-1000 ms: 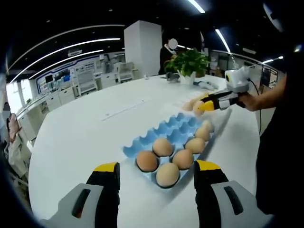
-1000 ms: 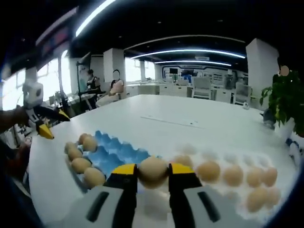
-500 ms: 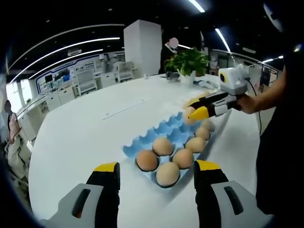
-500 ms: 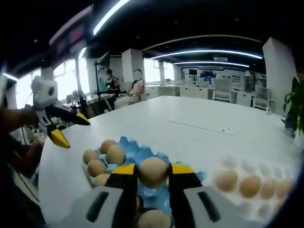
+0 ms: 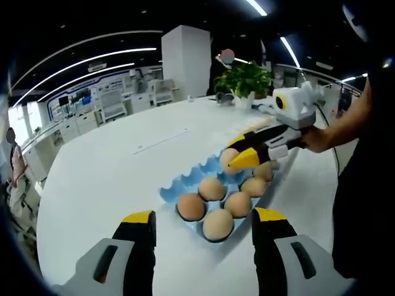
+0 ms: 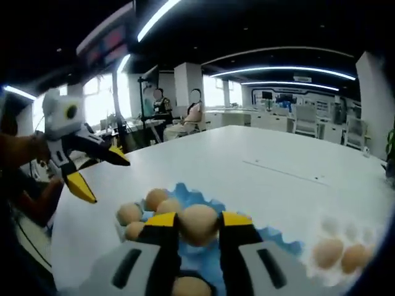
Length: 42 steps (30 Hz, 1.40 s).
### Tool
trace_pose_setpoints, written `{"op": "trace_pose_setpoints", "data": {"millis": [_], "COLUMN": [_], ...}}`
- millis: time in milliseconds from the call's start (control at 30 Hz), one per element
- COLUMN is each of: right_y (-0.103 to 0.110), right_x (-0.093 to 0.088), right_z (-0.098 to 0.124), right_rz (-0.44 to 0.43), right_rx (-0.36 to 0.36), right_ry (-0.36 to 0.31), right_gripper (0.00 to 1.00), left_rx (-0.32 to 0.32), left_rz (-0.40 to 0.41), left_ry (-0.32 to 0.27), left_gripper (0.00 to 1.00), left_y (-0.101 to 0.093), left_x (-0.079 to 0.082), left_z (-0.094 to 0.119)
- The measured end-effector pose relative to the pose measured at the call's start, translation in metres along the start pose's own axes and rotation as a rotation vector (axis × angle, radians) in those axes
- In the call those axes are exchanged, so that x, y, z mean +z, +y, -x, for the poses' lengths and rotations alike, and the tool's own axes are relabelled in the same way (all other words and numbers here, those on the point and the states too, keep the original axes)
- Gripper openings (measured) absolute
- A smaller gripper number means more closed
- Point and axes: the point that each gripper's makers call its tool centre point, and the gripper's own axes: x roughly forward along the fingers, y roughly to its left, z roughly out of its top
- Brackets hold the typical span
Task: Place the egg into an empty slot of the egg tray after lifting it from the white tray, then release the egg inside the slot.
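A blue egg tray (image 5: pixel 185 180) lies on the white table (image 5: pixel 105 172), with several brown eggs filling its near end. Coming in from the right, my right gripper (image 5: pixel 237 156) hovers over the tray's middle rows, shut on a brown egg (image 5: pixel 228 158). In the right gripper view the same egg (image 6: pixel 197 217) sits clamped between the yellow-tipped jaws of that gripper (image 6: pixel 197 223), above the blue tray (image 6: pixel 276 238). My left gripper (image 5: pixel 203 217) stands open at the tray's near end, holding nothing; it also appears as the left gripper (image 6: pixel 100 173) with jaws spread.
A white tray (image 6: pixel 364 271) with eggs (image 6: pixel 328 252) lies to the right of the blue one. A potted plant (image 5: pixel 245 79) stands at the table's far edge. A person's arm (image 5: pixel 345 126) holds the right gripper. People sit in the background (image 6: pixel 192 114).
My right gripper has carried the egg from over the white tray to above the blue tray. The left gripper has stayed put and open.
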Motion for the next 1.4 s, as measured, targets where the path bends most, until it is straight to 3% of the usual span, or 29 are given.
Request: {"op": "trace_pose_setpoints", "data": {"millis": [533,833,1400], "right_y": [0.002,0.003,0.001], "right_x": [-0.023,-0.02,-0.023], "right_z": [-0.006,-0.005,0.005], "right_rz": [-0.047,0.005,-0.006], "right_rx": [0.029,0.034,0.042], "right_ry": [0.072,0.055,0.059], "right_gripper": [0.25,0.26,0.26], "left_rx": [-0.001,-0.007,-0.007], "left_rz": [0.002,-0.002,-0.007], "left_ry": [0.003,0.003,-0.004], "left_gripper": [0.63,0.63,0.63], "left_y": [0.001,-0.001,-0.001], "left_x": [0.0,0.002,0.005], "left_z": [-0.001,-0.002,-0.002]}}
